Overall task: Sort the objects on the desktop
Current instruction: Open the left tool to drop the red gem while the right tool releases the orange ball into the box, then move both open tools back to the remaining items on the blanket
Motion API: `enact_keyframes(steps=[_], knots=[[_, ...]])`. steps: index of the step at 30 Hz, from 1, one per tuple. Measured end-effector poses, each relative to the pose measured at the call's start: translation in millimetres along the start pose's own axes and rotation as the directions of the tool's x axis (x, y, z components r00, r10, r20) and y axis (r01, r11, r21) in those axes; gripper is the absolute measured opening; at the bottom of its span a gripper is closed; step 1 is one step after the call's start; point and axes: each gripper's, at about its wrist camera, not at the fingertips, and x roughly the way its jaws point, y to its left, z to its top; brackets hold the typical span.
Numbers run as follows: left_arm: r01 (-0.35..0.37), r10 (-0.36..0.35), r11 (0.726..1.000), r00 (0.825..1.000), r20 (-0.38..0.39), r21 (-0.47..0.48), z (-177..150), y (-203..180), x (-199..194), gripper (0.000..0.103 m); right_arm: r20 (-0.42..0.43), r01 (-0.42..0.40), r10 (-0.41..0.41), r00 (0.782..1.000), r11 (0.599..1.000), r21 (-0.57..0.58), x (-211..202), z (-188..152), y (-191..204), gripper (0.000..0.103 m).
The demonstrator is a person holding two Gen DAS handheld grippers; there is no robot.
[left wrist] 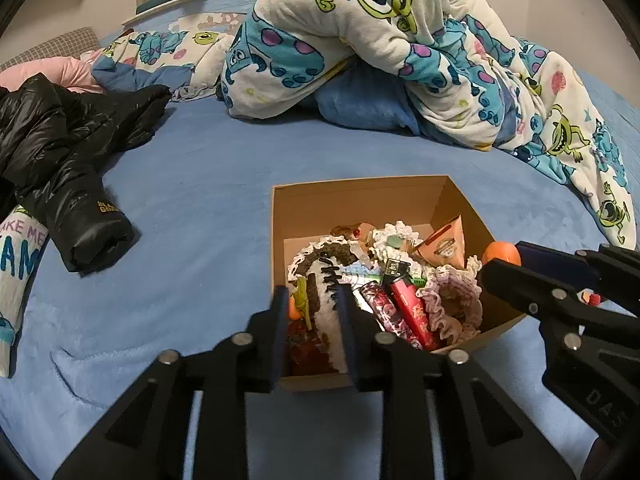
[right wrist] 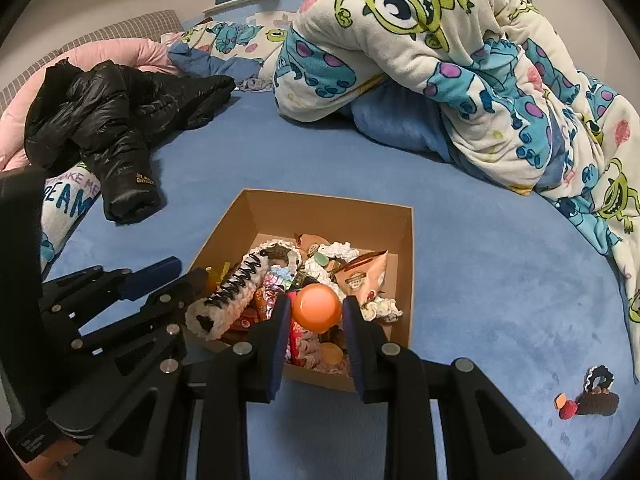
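Right wrist view shows my right gripper (right wrist: 316, 312) clamped on an orange ball (right wrist: 316, 307), and I hold it over the near part of the box (right wrist: 332, 208). The box sits on the blue bed (right wrist: 480, 280) and is full of small things.

My left gripper (left wrist: 312, 312) is at the near left corner of the box. Its fingers sit on both sides of a long knit tube (left wrist: 324, 304). I think it grips the tube, but the view is crowded, so I cannot tell for sure.

What could go wrong? The ball is round and smooth. If I squeeze too softly or tilt, it may pop out and roll off across the bed. The two grippers are close, so they may bump if I move fast. If I pull the tube, its yarn may snag on other things and drag them out.

In the right wrist view, the tube's long side runs from near left up to far right, with an open end at the near left. One small knit toy (right wrist: 596, 396) lies on the bed, well apart from the box.
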Motion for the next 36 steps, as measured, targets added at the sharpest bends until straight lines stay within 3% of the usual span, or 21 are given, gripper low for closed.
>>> enact_keyframes(steps=[20,36], knots=[[-0.001,0.001,1.0,1.0,0.008,0.004,-0.4,-6.7,-12.6,0.028,0.008,-0.009,0.009,1.0,1.0,0.024,-9.7,-6.7,-10.1,0.029],[0.045,-0.047,0.996,0.999,0.023,0.072,5.2,-91.3,-42.4,0.03,0.055,0.019,-0.026,0.998,0.993,0.116,-71.2,-44.0,-82.6,0.033]])
